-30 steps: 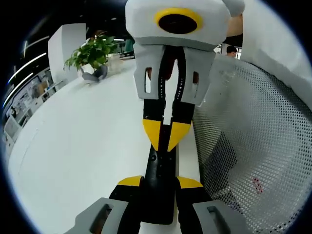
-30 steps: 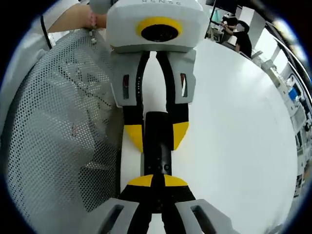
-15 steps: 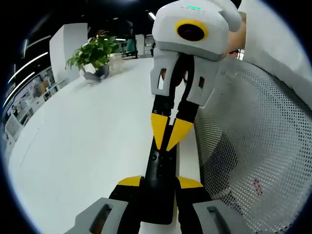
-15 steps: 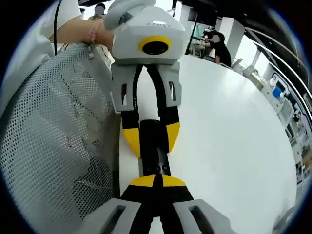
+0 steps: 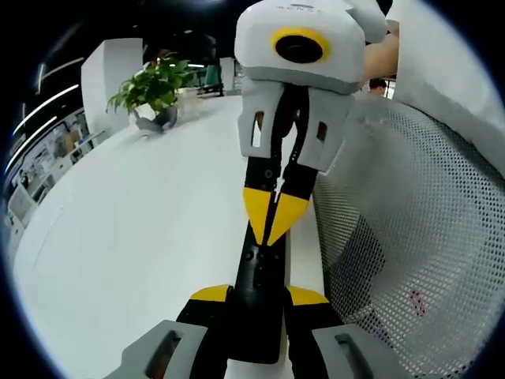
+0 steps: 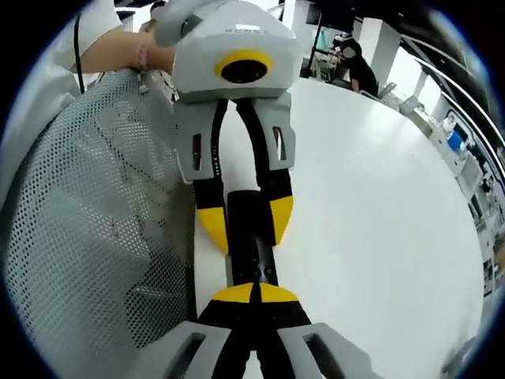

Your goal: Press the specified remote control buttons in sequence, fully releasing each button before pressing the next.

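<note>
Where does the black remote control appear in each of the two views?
Left gripper view: remote control low at centre, clamped by the left gripper, the right gripper touching its far end.
Right gripper view: remote control at centre, under the right gripper.
Shared landmark: the white mesh beside it.

Bright open office spreading around a broad white table

A white table (image 5: 142,221) is stretching toward a potted plant (image 5: 150,87) beside a white pillar (image 5: 106,67), ceiling light strips glowing overhead. A white mesh chair back (image 6: 87,221) is standing at the table edge, and a person (image 6: 355,67) is sitting at far desks.
</note>
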The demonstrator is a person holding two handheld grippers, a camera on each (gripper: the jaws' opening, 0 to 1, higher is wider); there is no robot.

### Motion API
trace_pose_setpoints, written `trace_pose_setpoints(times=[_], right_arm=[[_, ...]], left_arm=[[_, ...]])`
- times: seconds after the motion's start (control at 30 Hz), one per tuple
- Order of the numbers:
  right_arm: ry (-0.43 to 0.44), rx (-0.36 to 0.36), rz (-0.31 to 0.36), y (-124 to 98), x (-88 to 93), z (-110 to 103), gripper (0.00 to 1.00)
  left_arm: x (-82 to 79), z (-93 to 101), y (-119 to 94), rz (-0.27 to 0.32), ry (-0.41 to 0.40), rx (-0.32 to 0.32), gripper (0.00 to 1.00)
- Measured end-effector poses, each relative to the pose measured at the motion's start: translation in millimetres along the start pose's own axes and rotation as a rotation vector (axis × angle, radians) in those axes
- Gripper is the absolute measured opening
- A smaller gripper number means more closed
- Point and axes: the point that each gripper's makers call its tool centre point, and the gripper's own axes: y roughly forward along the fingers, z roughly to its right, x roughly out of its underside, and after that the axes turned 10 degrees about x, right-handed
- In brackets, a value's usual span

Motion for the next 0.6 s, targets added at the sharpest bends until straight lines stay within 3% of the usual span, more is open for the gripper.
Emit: trace_pose_setpoints(times=[0.23, 0.43, 0.6], right_arm=[[0.020, -0.005, -0.049, 0.2, 1.2, 0.1, 0.00], [-0.002, 0.008, -0.014, -1.8, 2.5, -0.3, 0.00], [0.054, -0.007, 0.013, -2.8, 1.6, 1.4, 0.00]], left_arm=[[-0.4, 0.5, -0.5, -0.002, 0.001, 0.000, 0.25], [-0.3, 0.3, -0.8, 0.003, 0.000, -0.002, 0.25], [0.3, 0.1, -1.0, 0.006, -0.002, -0.003, 0.25]])
